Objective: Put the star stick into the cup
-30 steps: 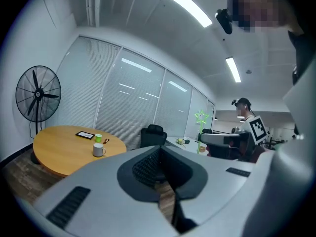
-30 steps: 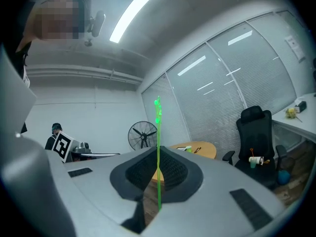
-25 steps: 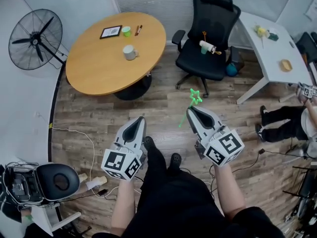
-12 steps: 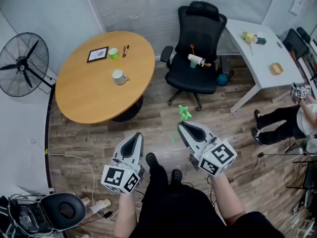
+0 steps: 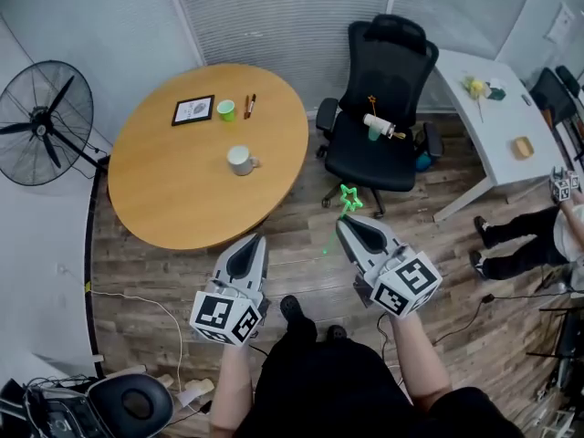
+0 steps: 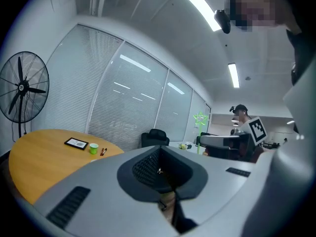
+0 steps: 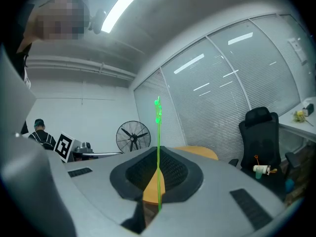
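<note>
My right gripper [image 5: 347,224] [image 7: 158,207] is shut on the thin stem of the green star stick [image 5: 350,198] [image 7: 158,147], which stands up from the jaws with its star on top. The stick also shows at the right of the left gripper view as the star stick [image 6: 200,120]. My left gripper [image 5: 255,242] [image 6: 168,201] is shut with nothing in it, level with the right one above the wooden floor. On the round wooden table [image 5: 173,199] ahead stand a white mug [image 5: 241,160] and a small green cup [image 5: 225,109] [image 6: 93,148].
A framed picture [image 5: 192,110] and pens [image 5: 248,105] lie by the green cup. A black office chair [image 5: 381,108] carries another cup and a roll. A fan [image 5: 44,121] stands left, a white desk [image 5: 493,117] right. Another person sits at the far right.
The whole view has shifted: the table and chair now lie further right and closer. Both grippers hold their pose, and the right one still grips the star stick.
</note>
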Motion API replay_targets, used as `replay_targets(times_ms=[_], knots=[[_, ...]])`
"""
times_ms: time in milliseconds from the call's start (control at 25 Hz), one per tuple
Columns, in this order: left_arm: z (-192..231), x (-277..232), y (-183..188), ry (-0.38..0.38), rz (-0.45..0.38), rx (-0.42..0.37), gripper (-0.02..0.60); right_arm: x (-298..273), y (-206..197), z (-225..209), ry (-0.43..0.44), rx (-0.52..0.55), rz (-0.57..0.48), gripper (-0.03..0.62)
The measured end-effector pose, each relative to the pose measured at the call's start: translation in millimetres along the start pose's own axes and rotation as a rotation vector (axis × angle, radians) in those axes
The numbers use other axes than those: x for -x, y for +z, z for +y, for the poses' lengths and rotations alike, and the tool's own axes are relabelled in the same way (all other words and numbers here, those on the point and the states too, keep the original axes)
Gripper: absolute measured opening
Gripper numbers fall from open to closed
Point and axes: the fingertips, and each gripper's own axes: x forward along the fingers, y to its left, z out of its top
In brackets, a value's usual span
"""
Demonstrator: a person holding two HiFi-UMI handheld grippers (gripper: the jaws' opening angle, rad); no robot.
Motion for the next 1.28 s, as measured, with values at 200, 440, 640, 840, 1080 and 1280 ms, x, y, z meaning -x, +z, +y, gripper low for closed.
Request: replay_targets(times_ms=[200, 440, 640, 840, 1080, 1280], knots=[[43.7, -8.7, 9.0, -0.012, -0.009, 0.002, -0.002, -48.1, 2.5, 7.1, 0.003, 0.008, 0.002, 0.026], [85.8, -14.2, 7.0, -0.022, 0.006, 0.017, -0.002, -86.0, 1.0, 8.6, -0.019, 0.009, 0.001, 0.026], [102.5, -17.4, 1.5, -0.026, 0.026, 0.038, -0.002, -102.9, -6.4, 8.4, -0.029, 0.002, 0.026, 0.026], [113.0, -20.1, -0.4, -0.021, 0.036, 0.041, -0.002, -114.5, -5.2, 7.3, -0.021, 0.003, 0.023, 0.026], [122.6, -34.4, -2.9, -0.012, 0.043, 0.046, -0.002, -128.8, -7.5, -7.1, -0.013, -0.005, 0.028, 0.026], [134.1, -54.4, 4.0, 0.003, 0.046, 0.032, -0.002, -152.9, -1.5, -25.8, 0.013, -0.009, 0.018, 0.026]])
